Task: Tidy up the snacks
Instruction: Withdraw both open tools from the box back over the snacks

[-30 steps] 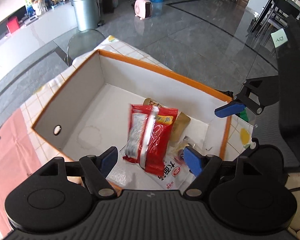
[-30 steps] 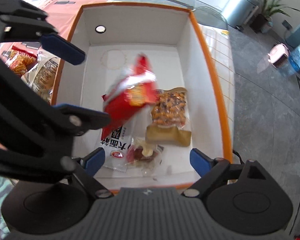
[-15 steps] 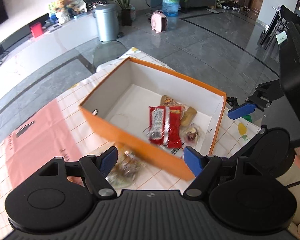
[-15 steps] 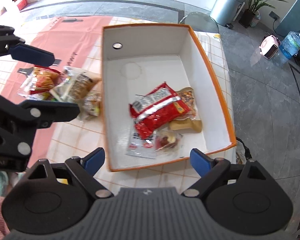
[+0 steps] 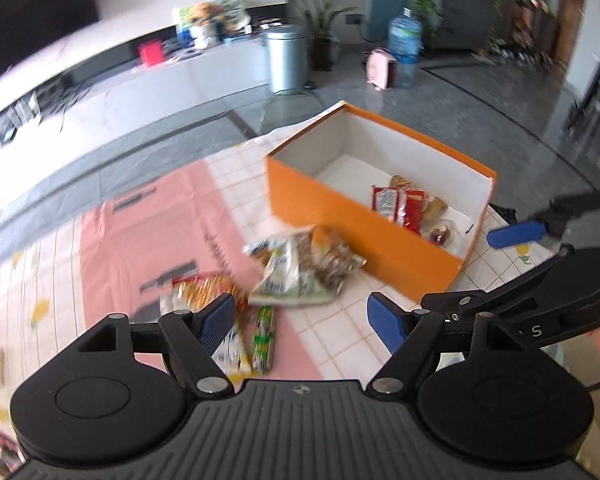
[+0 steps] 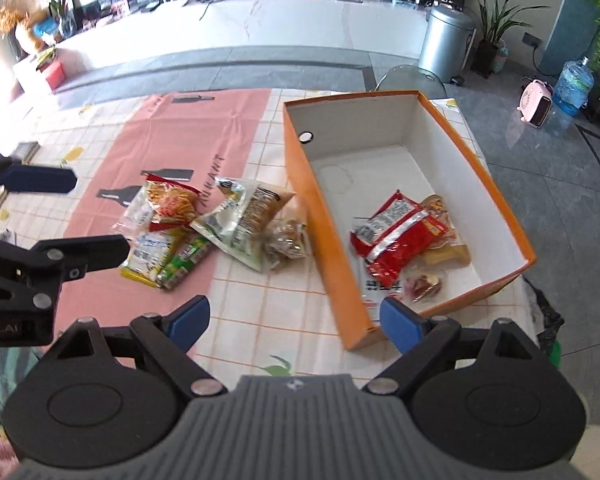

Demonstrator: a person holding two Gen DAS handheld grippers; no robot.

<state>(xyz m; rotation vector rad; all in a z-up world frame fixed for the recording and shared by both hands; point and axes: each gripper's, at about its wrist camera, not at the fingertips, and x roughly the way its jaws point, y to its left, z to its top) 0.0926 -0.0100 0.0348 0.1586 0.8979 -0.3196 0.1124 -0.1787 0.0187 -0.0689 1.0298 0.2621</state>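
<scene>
An orange box [image 6: 318, 216] [image 5: 332, 210] with white insides stands on the table's right part. In it lie a red packet [image 6: 400, 236] [image 5: 400, 206], a nut pack and a small clear pouch. Left of the box several loose snacks lie in a heap: an orange-red chip bag [image 6: 172, 202] [image 5: 204, 286], a white-green bag [image 6: 244, 220] [image 5: 280, 276], a clear candy pouch [image 6: 288, 238] and green-yellow sticks [image 6: 180, 258]. My left gripper [image 5: 302, 316] is open and empty above the heap. My right gripper [image 6: 294, 320] is open and empty near the box's front corner.
A pink and white checked tablecloth [image 6: 172, 136] covers the table. Beyond it are grey floor, a steel bin [image 6: 444, 42], a water bottle [image 6: 572, 86], plants and a long white counter [image 6: 220, 28]. A dark object [image 6: 24, 150] lies at the table's left edge.
The red packet left my left gripper and now lies in the box. Both grippers pulled back and up from over the box, so the loose snacks have come into view.
</scene>
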